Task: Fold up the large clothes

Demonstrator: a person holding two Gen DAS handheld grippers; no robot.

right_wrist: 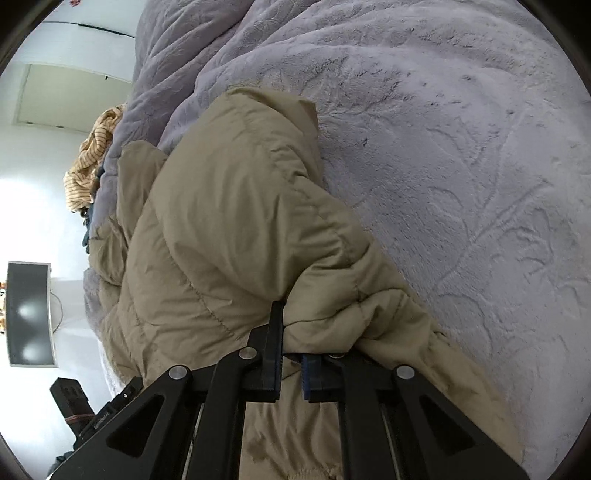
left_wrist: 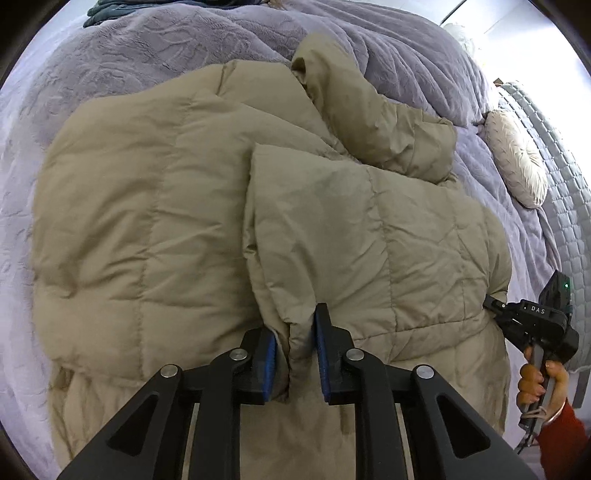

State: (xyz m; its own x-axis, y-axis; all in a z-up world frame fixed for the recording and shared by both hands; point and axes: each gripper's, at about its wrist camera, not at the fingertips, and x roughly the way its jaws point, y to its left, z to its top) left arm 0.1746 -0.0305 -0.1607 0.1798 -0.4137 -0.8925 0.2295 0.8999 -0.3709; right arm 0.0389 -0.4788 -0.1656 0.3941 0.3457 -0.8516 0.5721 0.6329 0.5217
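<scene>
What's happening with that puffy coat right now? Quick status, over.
Left gripper shut on khaki coat edge. Right gripper shut on coat fabric at its side. Coat spread on purple blanket. Nothing in the way.

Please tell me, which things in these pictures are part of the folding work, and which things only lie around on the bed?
Part of the job:
- beige padded coat
- left tongs, shut on a fold of the coat
- right tongs, shut on the coat's edge

Only lying about:
- purple blanket
- round cream cushion
- striped yellow cloth
- dark green cloth
</scene>
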